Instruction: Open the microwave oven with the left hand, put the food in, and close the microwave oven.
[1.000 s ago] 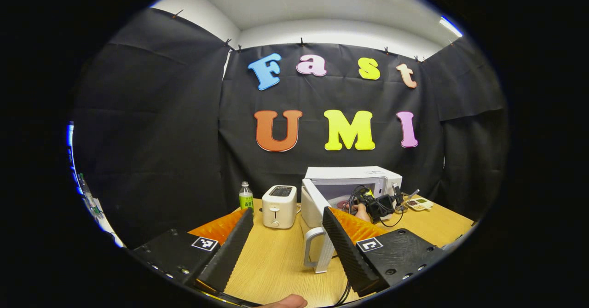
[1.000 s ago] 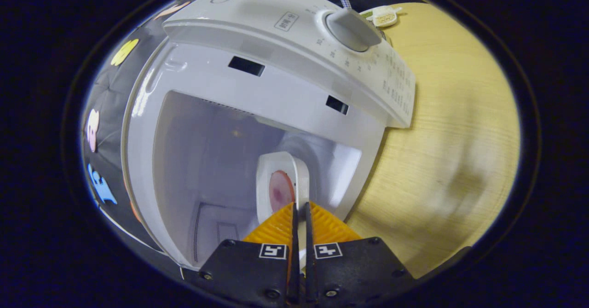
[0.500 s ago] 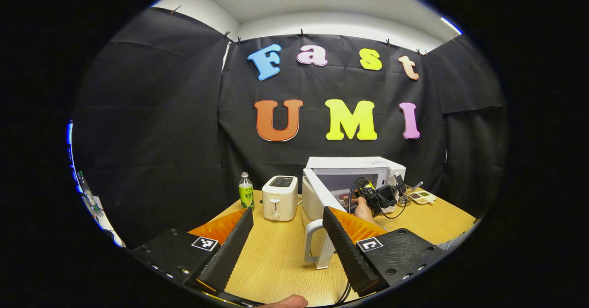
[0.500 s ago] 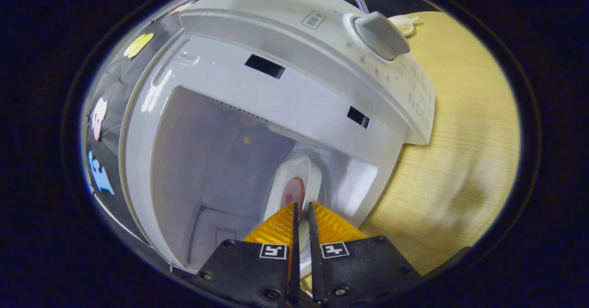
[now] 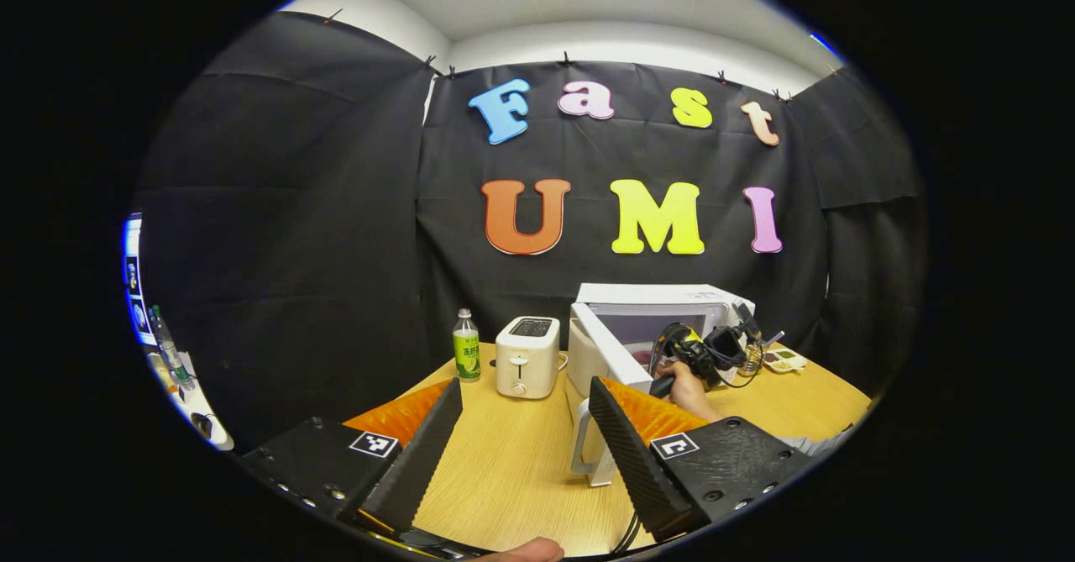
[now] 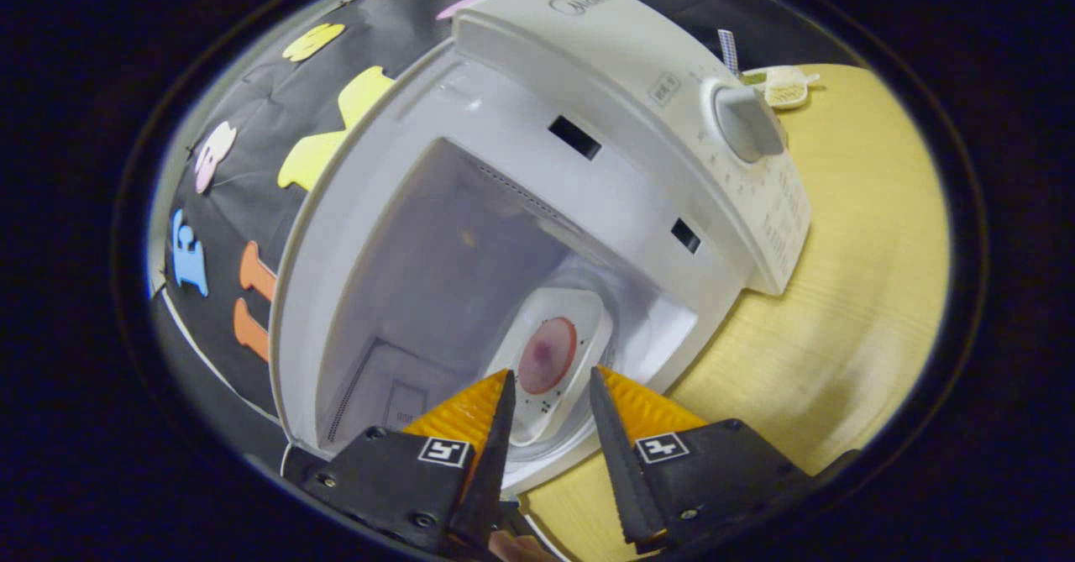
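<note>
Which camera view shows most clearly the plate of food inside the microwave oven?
The right gripper view: the plate of food lies close, inside the open microwave oven, beyond the open right gripper. In the left gripper view it is far off, a small reddish patch behind the hand.

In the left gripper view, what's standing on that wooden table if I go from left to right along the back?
Green-labelled bottle → white toaster → microwave oven with its door swung open → the right gripper held at the oven's mouth → a small tray of food at the far right.
</note>
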Demonstrator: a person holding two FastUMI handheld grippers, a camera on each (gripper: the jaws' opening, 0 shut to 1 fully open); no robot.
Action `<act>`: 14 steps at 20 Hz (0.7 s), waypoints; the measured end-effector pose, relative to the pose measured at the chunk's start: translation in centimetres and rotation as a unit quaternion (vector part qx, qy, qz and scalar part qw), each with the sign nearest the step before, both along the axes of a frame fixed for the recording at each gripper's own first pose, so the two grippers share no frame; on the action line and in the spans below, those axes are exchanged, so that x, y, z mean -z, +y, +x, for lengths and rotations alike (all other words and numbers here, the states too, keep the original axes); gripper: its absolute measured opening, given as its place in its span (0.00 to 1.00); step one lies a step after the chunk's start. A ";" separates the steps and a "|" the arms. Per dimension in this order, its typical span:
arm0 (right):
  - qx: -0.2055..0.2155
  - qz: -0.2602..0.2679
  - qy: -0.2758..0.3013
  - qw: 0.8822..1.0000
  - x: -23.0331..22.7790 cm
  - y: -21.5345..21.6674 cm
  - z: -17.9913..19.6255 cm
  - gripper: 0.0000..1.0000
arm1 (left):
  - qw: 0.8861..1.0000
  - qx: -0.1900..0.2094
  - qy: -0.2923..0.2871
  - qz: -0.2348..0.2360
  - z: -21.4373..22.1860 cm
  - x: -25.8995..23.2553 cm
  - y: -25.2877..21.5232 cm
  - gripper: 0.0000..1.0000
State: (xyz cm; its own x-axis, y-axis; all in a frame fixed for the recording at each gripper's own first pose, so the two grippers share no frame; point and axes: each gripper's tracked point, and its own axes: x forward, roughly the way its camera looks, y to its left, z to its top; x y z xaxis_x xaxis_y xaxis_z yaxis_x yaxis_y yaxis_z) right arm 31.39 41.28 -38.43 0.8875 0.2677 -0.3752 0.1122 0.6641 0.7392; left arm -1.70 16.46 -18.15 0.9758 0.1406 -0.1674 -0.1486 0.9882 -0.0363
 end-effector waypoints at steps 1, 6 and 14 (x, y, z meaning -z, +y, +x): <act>-0.005 -0.015 -0.013 1.000 -0.9 -0.6 -0.3 0.62 | 1.000 0.000 -0.001 -0.003 -0.1 -0.1 -0.1 0.94; -0.015 -0.147 -0.104 0.984 -5.5 -5.1 -0.9 0.98 | 1.000 0.003 -0.020 -0.007 -1.1 -0.9 -0.5 0.94; -0.063 -0.281 -0.195 0.938 -12.8 -11.4 -6.4 1.00 | 0.999 -0.019 -0.026 0.012 0.4 0.2 2.0 0.93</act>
State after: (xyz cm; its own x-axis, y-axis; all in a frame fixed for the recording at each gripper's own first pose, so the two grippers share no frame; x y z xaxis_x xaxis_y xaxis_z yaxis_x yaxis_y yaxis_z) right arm 24.99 29.86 -25.63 0.9613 0.2357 -0.1424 -0.1982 0.9512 0.2366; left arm -1.27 18.42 -18.35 0.9771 0.1809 -0.1122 -0.1845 0.9826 -0.0223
